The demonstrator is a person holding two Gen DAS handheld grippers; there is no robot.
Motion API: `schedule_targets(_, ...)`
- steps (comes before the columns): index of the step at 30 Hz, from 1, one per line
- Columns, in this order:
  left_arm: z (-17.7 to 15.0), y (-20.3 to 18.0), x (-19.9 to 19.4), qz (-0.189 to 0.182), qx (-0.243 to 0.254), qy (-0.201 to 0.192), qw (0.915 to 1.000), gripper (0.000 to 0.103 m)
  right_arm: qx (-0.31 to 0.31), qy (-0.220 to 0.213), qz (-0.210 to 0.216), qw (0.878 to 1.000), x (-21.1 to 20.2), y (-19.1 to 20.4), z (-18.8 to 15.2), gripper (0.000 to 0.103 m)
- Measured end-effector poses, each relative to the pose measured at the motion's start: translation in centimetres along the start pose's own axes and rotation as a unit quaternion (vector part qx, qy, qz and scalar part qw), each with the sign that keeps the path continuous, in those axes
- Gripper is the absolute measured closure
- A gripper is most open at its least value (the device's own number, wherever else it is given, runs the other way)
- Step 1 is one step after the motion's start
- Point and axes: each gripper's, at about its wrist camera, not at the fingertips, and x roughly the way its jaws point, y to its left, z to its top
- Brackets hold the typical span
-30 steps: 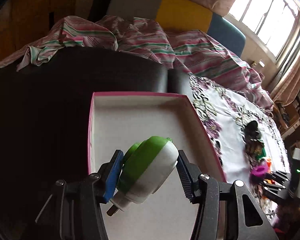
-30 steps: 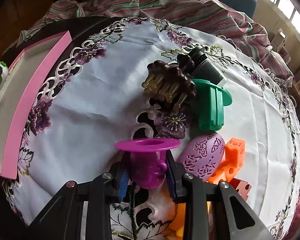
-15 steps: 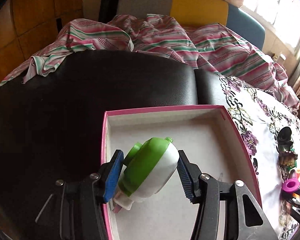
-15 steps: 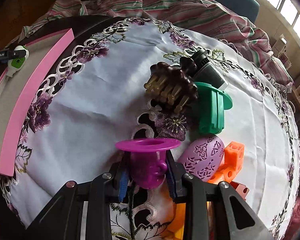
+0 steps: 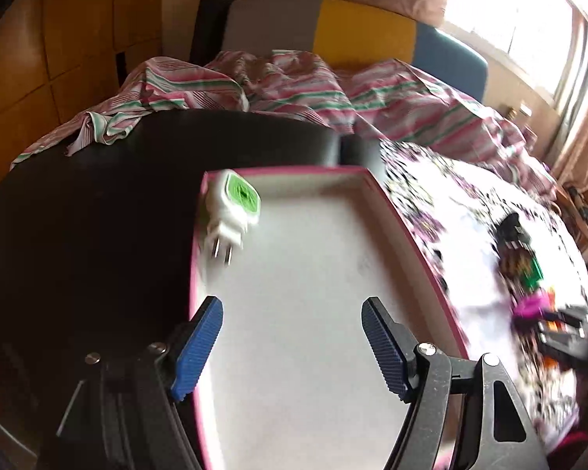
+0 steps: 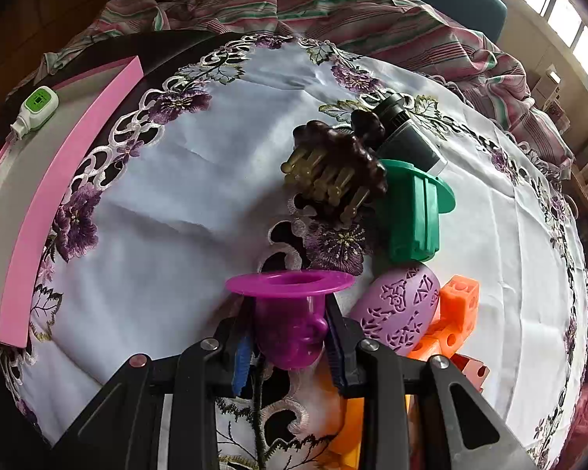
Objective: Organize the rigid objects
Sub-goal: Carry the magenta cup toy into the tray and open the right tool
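plug adapter [image 5: 233,205] lies in far left corner of pink box [image 5: 411,235], clear of left gripper [image 5: 290,348], whose jaws just opened, nothing between. right gripper [image 6: 290,346] clamps purple cup [image 6: 290,313] over white flowered tablecloth [image 6: 176,215] on dark table [image 5: 98,215]. striped cloth [image 5: 294,90], window [image 5: 521,19] behind.

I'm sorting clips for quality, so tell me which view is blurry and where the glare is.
Left wrist view: motion-smeared, worst on the floral tablecloth and toys at right; window blown out white; green-and-white plug in the pink tray soft but readable. Right wrist view: sharp, evenly lit, purple cup crisp; fisheye bends the table edge.
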Motion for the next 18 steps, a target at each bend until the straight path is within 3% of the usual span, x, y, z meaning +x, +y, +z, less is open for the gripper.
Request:
schedule_targets(7,-2.8,-2.5,-2.9,-0.008,0.02,-0.003,0.9998,0.029,0.014,0.005,0.014,1.0,0.1,-0.4,-0.1,0.072)
schedule_targets(18,-3.1,-3.9,-5.4,-0.007,0.04,-0.02,0.999,0.029,0.028,0.008,0.031,0.999,0.4,-0.9,-0.2,0.071)
